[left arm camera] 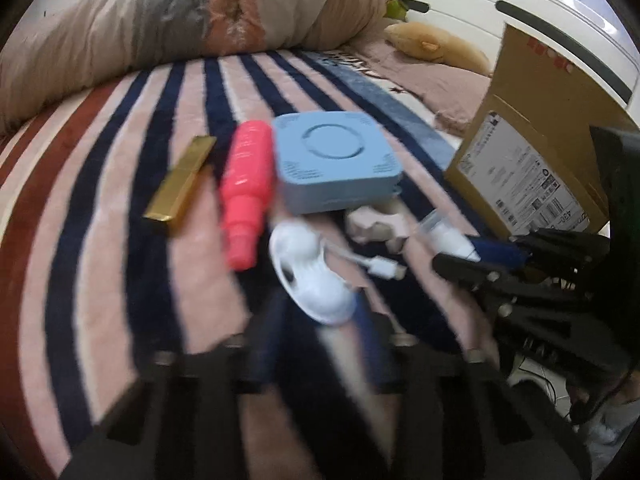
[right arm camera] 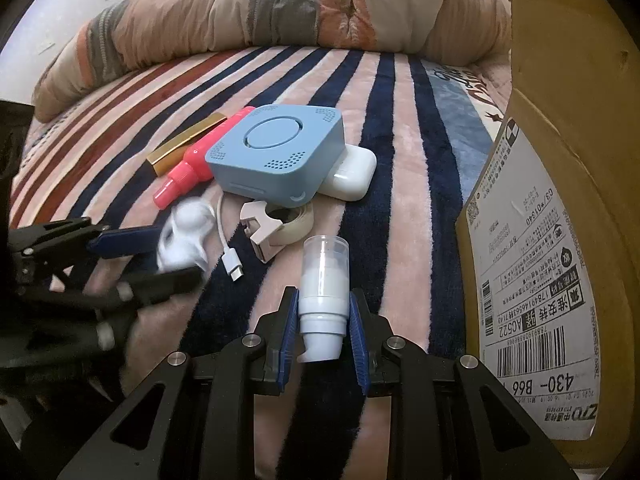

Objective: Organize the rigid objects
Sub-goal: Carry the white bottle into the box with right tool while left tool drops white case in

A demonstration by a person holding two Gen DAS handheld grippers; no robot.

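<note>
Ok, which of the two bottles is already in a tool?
The white pump bottle with the clear cap, clamped in the right tool. The pink spray bottle lies ungripped beside the blue box.

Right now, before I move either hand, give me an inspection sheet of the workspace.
Surface: striped blanket on a bed, soft and uneven.
Job's things: white pump bottle; white cable reel; blue square device; pink spray bottle; gold bar-shaped box; white earbud case, partly under the blue device; tape dispenser.
Clutter: nothing seen beyond these.
Grippers: right gripper has its pads against the pump bottle; left gripper is around the cable reel, grip blurred.
Cables: white USB lead trails loose from the reel.
Surroundings: cardboard box with shipping label on the right; rolled duvet behind; yellow plush toy.
</note>
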